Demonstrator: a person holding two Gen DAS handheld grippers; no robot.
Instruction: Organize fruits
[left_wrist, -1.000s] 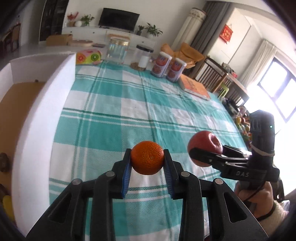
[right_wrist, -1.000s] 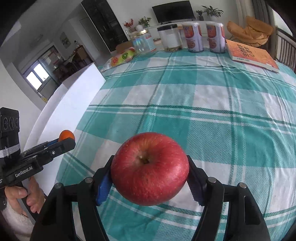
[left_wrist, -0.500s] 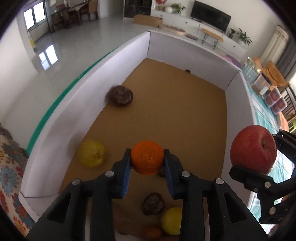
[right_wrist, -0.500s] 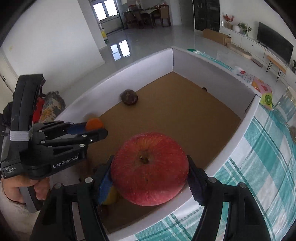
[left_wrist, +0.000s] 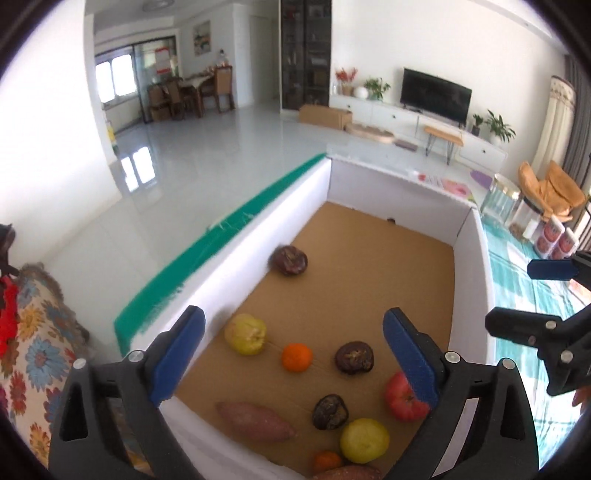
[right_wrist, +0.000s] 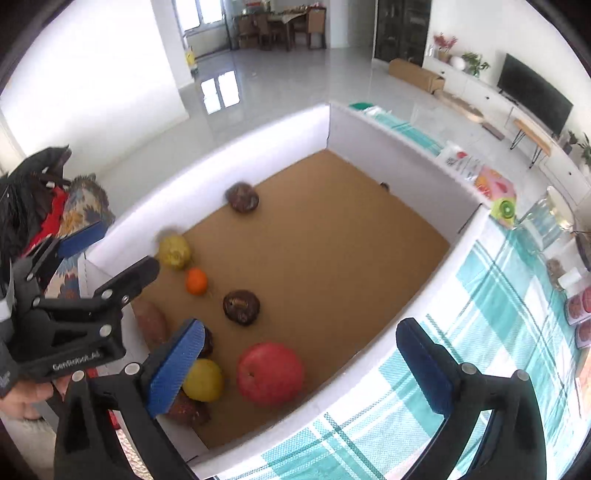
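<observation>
A white-walled box (left_wrist: 221, 266) with a brown floor holds the fruit. My left gripper (left_wrist: 293, 314) hangs above it with its jaws opening and nothing between the pads. The orange (left_wrist: 296, 357) lies on the floor below, between a yellow fruit (left_wrist: 245, 334) and a dark fruit (left_wrist: 354, 357). My right gripper (right_wrist: 301, 328) is over the box's near corner, jaws opening too, pads touching nothing. The red apple (right_wrist: 270, 373) rests on the floor under it, beside a yellow fruit (right_wrist: 203, 380). Each gripper also shows in the other's view, spread wide.
More dark fruits (right_wrist: 242, 197), sweet potatoes (left_wrist: 255, 421) and a small orange (left_wrist: 327, 461) lie in the box. A teal checked tablecloth (right_wrist: 480, 332) with cans (right_wrist: 580, 314) and jars lies to the right. A floral cushion (left_wrist: 33, 332) sits left.
Both grippers have spread wide and let go. The orange and the red apple now lie on the box floor. Both views have tipped further over the box.
</observation>
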